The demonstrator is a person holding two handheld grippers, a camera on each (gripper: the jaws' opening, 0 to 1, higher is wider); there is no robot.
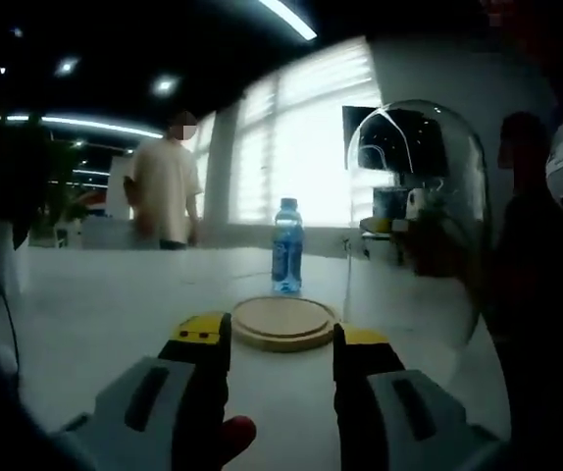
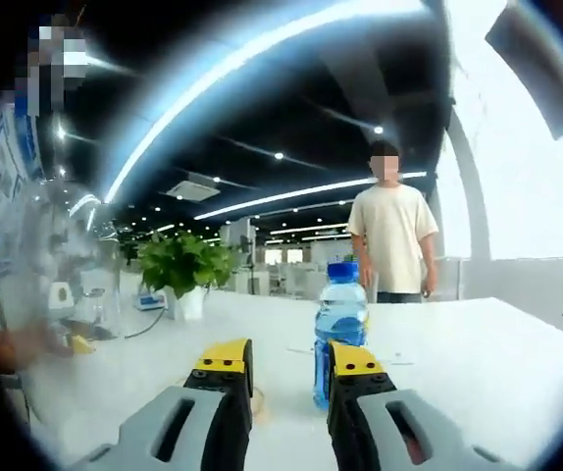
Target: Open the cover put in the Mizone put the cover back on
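A blue Mizone bottle [image 1: 286, 247] stands upright on the white table [image 1: 115, 314], just beyond a round wooden base [image 1: 283, 322]. My left gripper [image 1: 281, 339] is open and holds nothing, its yellow tips just short of the base. The clear glass dome cover [image 1: 419, 216] is off the base, to its right; I cannot tell whether it rests on the table. In the right gripper view the bottle [image 2: 340, 319] stands ahead, partly hidden behind the right-hand jaw. My right gripper [image 2: 289, 361] is open and apart from the bottle. The dome [image 2: 56, 265] shows faintly at the left.
A person in a pale shirt [image 1: 166, 191] stands at the table's far side, also the person [image 2: 392, 240] behind the bottle. A potted plant [image 2: 183, 267] sits on the table at the back left. Bright windows [image 1: 301, 147] lie behind. A dark figure [image 1: 541, 294] crowds the right edge.
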